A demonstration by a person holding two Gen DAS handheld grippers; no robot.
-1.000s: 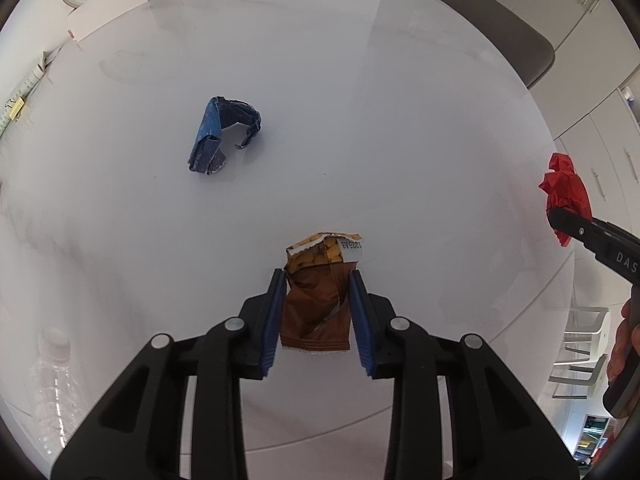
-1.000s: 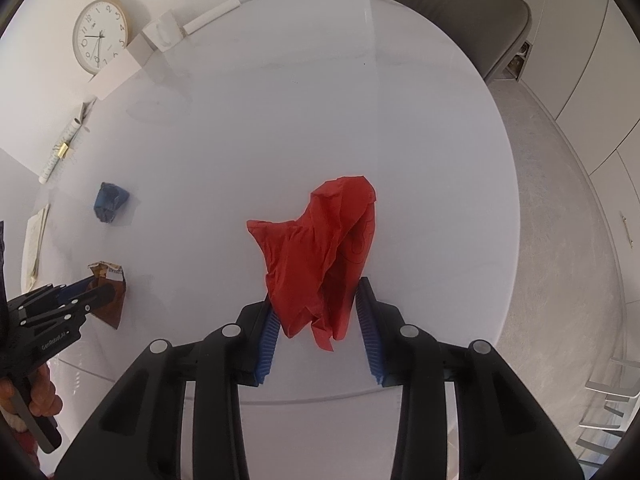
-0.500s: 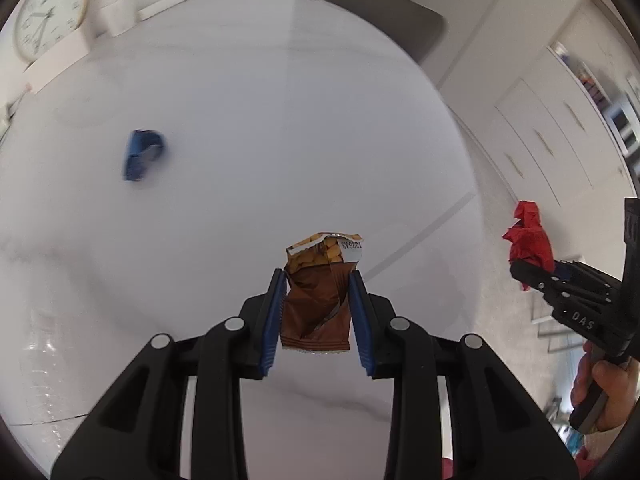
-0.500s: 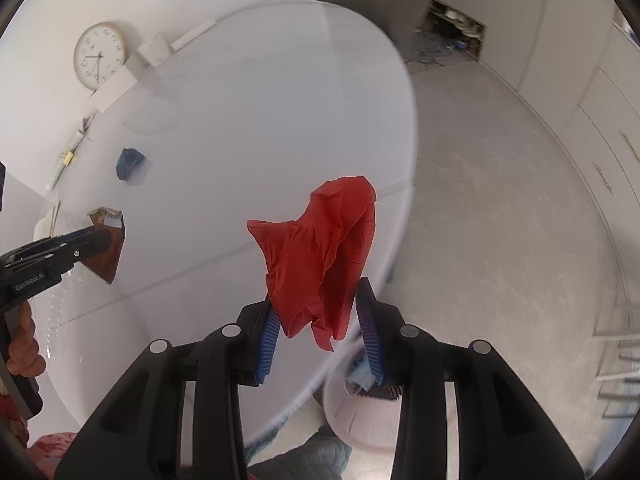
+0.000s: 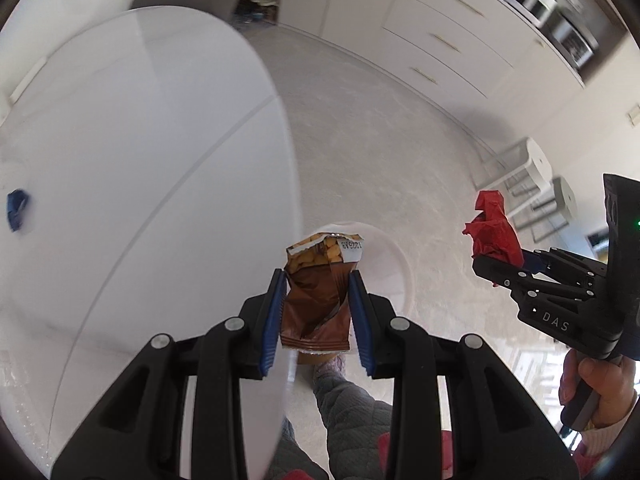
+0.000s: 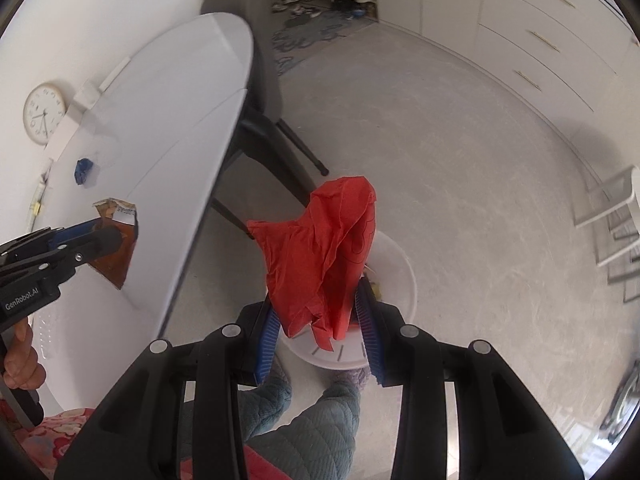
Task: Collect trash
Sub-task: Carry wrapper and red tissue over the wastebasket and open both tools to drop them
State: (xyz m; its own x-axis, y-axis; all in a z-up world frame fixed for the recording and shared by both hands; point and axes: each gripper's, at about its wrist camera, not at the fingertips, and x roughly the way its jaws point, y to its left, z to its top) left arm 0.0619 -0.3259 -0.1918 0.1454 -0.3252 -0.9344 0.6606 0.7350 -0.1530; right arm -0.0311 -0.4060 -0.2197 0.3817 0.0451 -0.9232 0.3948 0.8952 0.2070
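Note:
My left gripper [image 5: 318, 280] is shut on a brown snack wrapper [image 5: 316, 300] with a torn top, held at the table's edge above a white bin [image 5: 390, 256] on the floor. My right gripper [image 6: 318, 304] is shut on a crumpled red wrapper [image 6: 320, 248], held in the air over the same white bin [image 6: 396, 276]. The right gripper with the red wrapper [image 5: 494, 232] also shows at the right of the left wrist view. The left gripper with the brown wrapper [image 6: 116, 240] shows at the left of the right wrist view. A blue wrapper [image 6: 83, 170] lies on the white table [image 6: 168, 120].
A grey chair [image 6: 256, 120] stands at the table's far side. White drawers [image 6: 540, 52] line the wall. White stools [image 5: 536, 184] stand to the right. The person's quilted legs [image 6: 312, 412] are below the grippers. A clock [image 6: 43, 118] leans on the wall.
Both grippers have swung right, off the table and out over the floor, each keeping its wrapper. The white bin has come into view under them.

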